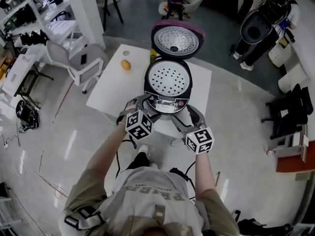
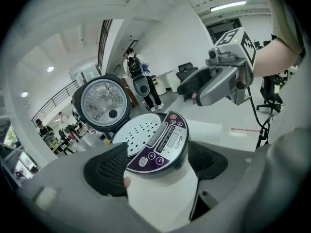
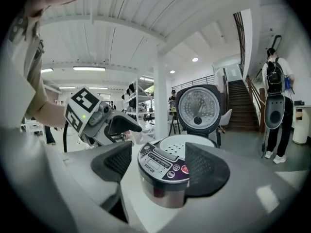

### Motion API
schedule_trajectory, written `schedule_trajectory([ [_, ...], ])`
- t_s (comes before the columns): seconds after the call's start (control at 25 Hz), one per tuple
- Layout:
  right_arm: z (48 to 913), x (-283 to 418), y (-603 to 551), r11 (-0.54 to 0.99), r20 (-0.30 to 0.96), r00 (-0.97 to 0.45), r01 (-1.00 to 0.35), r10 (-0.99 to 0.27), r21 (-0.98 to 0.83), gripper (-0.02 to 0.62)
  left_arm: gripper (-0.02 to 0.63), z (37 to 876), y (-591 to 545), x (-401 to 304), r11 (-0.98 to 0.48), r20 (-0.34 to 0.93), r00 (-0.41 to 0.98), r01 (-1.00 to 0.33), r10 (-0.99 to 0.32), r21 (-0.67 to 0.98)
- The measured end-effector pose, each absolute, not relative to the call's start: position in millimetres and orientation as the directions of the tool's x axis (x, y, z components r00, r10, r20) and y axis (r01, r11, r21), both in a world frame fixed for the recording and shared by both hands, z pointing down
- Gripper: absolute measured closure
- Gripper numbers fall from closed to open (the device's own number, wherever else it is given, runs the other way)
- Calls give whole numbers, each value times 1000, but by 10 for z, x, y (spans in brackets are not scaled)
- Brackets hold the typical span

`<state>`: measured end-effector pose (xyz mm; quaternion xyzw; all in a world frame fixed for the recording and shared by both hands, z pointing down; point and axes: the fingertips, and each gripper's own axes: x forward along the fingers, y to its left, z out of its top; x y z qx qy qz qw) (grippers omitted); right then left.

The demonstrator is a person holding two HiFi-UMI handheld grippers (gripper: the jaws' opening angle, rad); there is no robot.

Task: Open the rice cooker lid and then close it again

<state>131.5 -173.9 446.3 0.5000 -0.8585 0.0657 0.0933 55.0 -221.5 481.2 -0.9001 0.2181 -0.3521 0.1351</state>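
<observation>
Both pairs of fingers released at the cooker's front, with the lid standing open.

The left gripper's (image 1: pixel 134 104) black ribbed fingers (image 2: pixel 109 171) and the right gripper's (image 1: pixel 191 116) fingers (image 3: pixel 114 163) are spread and pinch nothing. Each pair frames the white round rice cooker with a dark purple control panel (image 1: pixel 167 85) just ahead, one gripper on either side of that panel. Beyond them the round metal-lined lid (image 1: pixel 177 39) stands upright on its rear hinge, above the white desk (image 1: pixel 110 90). Opening looks done, and empty, spread fingers probably suit pushing the lid down next.

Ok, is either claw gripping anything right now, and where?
Nothing is held. The left claw and right claw are both open in front of the rice cooker; its lid stands open.
</observation>
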Motion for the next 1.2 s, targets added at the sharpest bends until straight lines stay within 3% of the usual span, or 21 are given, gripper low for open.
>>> schedule_trajectory([
  [0.32, 3982, 1665, -1624, 458, 61, -465, -883, -883, -101, 279, 206, 4400, -2184, 485, -813, 507, 642, -386, -576, -435],
  [0.64, 3771, 1944, -1679, 433, -1, -435, -894, -900, -114, 278, 206, 3917, -2357, 487, -722, 406, 605, -484, -684, -495],
  [1.2, 3748, 2185, -2404, 438, 44, -442, -896, -896, -69, 278, 206, 3887, -3182, 519, -733, 378, 630, -545, -679, -408],
])
